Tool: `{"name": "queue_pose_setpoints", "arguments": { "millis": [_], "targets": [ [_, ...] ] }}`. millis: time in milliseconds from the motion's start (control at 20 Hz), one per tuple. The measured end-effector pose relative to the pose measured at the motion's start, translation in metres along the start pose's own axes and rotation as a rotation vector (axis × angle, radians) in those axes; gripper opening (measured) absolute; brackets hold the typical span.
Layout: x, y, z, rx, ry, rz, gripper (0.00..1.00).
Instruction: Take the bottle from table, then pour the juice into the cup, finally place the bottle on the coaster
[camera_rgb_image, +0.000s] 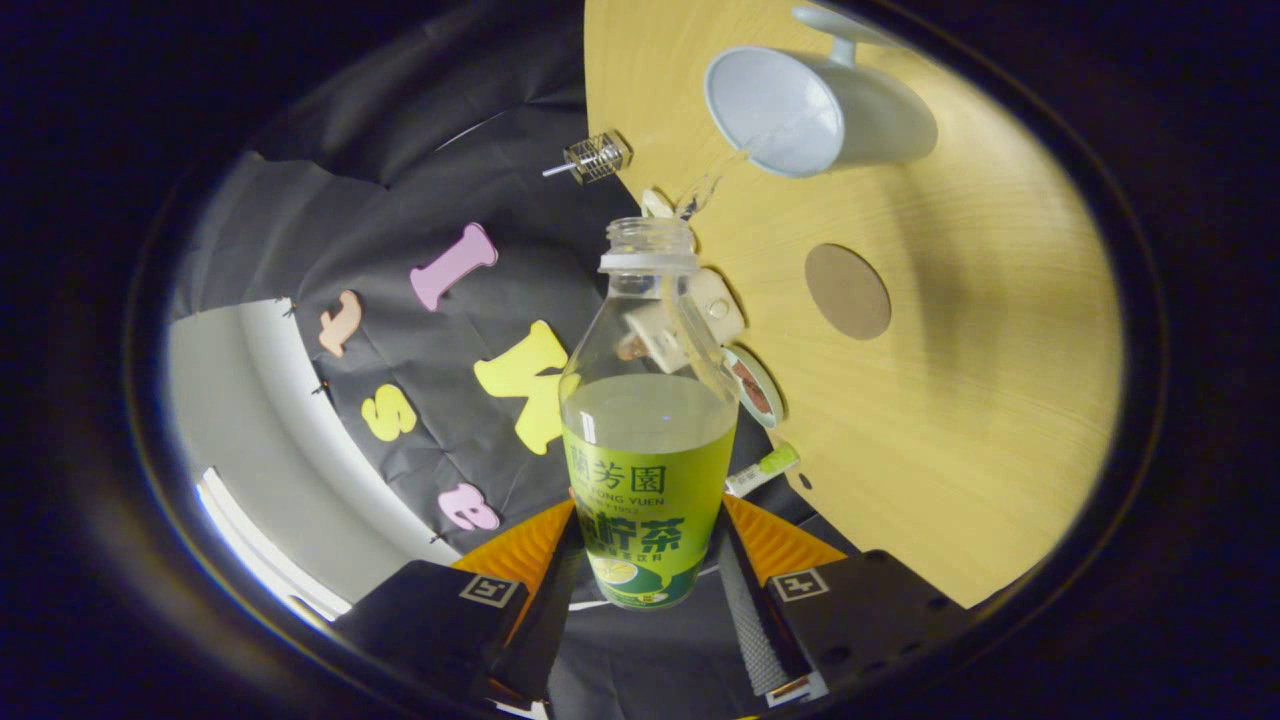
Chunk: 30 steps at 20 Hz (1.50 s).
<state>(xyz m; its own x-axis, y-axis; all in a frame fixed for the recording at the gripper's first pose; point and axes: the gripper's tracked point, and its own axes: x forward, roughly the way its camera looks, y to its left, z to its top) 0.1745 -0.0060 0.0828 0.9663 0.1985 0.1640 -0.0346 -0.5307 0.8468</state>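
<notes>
Black cloth wall fills the left of the frame; a pale wooden table fills the right, tilted steeply in this view. At bottom centre the gripper is clenched on the bottle, both fingers pressing its labelled lower half; cap off, juice about half up. Right of the bottle's neck, a round brown coaster lies on the table. Upper right, a white cup, its mouth facing the bottle.

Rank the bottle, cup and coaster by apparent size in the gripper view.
1. Bottle, gripped in the claw, so its nearness to the camera inflates it.
2. Cup, on the table.
3. Coaster, smallest, beside the cup.
</notes>
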Motion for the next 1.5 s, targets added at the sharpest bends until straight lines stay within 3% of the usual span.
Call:
{"name": "queue_pose_setpoints", "arguments": {
  "millis": [1200, 1500],
  "targets": [
    [0.001, 0.047, 0.011, 0.12, -0.027, 0.108, 0.76],
    [0.004, 0.031, 0.003, 0.062, -0.019, 0.053, 0.76]
  ]
}}
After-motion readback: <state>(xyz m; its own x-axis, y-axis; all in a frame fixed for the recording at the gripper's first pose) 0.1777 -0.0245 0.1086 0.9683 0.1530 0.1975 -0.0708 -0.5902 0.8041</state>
